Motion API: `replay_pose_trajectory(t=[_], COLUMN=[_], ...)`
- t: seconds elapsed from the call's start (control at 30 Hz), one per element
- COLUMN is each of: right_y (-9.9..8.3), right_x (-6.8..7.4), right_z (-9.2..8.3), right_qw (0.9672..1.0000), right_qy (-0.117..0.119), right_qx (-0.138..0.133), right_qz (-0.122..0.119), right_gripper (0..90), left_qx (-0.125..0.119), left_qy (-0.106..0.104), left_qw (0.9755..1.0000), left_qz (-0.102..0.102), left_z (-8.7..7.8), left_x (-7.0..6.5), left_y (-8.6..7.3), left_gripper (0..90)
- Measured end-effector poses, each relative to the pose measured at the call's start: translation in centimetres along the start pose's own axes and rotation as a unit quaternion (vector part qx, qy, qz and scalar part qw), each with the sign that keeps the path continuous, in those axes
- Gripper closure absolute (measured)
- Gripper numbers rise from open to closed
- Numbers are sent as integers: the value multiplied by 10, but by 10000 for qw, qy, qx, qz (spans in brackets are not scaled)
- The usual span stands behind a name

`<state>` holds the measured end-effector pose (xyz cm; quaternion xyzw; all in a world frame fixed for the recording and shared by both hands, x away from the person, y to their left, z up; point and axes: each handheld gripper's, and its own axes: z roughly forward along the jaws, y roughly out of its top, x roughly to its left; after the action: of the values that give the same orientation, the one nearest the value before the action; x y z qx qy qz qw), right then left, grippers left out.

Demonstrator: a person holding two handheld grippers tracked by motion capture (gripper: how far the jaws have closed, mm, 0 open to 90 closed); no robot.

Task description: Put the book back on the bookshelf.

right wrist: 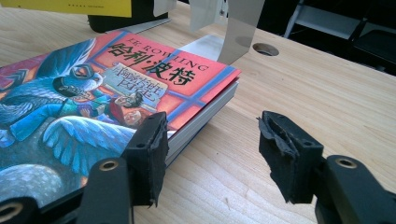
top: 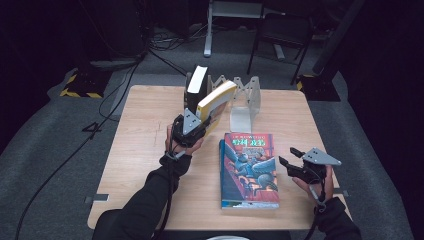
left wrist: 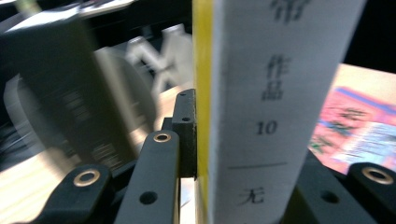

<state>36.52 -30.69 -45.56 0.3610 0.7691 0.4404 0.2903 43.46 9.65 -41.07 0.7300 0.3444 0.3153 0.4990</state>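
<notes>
A yellow-and-white paperback hangs tilted above the table, and my left gripper is shut on its lower end. In the left gripper view its white spine stands upright between the pads of that gripper. A colourful picture-cover book lies flat at the table's middle right. My right gripper is open just right of it. In the right gripper view the left jaw of this gripper sits at the edge of the flat book, the right jaw over bare wood.
A dark book stands upright at the back of the wooden table, beside a metal bookend with an open slot. The table's right edge is close to my right hand. Chairs and cables lie on the floor beyond.
</notes>
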Motion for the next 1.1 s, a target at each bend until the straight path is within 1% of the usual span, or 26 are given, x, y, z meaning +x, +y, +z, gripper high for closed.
replay_pose_trajectory(t=[0.03,0.07,0.17,0.2,0.27,0.3,0.37,0.4,0.47,0.5,0.53,0.57,0.6,0.63,0.7,0.73,0.83,0.87,0.93,1.07,1.1], right_y=[0,0,0,0,-1,-1,-1,-1,-2,-2,-2,-2,-2,-2,-1,-1,-2,-2,-2,-2,-2], right_x=[0,1,2,2,2,2,3,3,3,3,4,4,4,5,5,5,6,6,6,6,7], right_z=[0,0,1,1,2,2,2,3,3,4,4,4,4,4,4,4,3,3,3,4,4], right_qw=[10000,10000,10000,10000,10000,10000,9999,9999,9999,9999,9998,9998,9998,9998,9998,9998,9998,9998,9998,9998,9997], right_qy=[1,-4,2,6,22,28,68,96,130,134,141,130,130,131,132,130,138,136,137,138,146], right_qx=[10,19,9,12,37,43,67,63,84,96,105,110,110,101,91,89,81,82,75,90,100], right_qz=[-18,-47,-58,-37,-37,-64,-58,-52,-24,-34,-39,-56,-56,-64,-96,-108,-126,-128,-116,-150,-155], right_gripper=[426,426,426,426,427,427,427,427,426,426,426,426,426,426,426,426,426,426,426,420,420], left_qx=[31,45,112,109,150,173,196,212,197,209,219,219,221,216,233,238,227,221,161,125,115], left_qy=[134,197,480,540,666,695,826,904,1017,1027,1116,1116,1157,1185,1275,1318,1453,1494,1548,1561,1547], left_qw=[9999,9998,9987,9982,9971,9966,9957,9949,9930,9929,9920,9920,9915,9908,9885,9878,9866,9860,9844,9839,9838], left_qz=[-55,-83,-126,-236,-329,-417,-374,-396,-562,-569,-548,-548,-561,-613,-781,-799,-708,-709,-820,-860,-897], left_z=[1,2,3,4,6,7,9,10,14,16,19,19,22,24,32,35,41,43,45,46,46], left_x=[2,3,7,9,11,12,12,12,13,12,10,10,8,7,5,3,-3,-5,-6,-8,-8], left_y=[-2,-2,-5,-6,-6,-7,-7,-7,-9,-10,-10,-10,-11,-12,-17,-19,-23,-24,-25,-28,-30], left_gripper=[750,750,750,750,750,750,751,751,750,750,750,750,750,750,750,750,750,750,749,746,745])
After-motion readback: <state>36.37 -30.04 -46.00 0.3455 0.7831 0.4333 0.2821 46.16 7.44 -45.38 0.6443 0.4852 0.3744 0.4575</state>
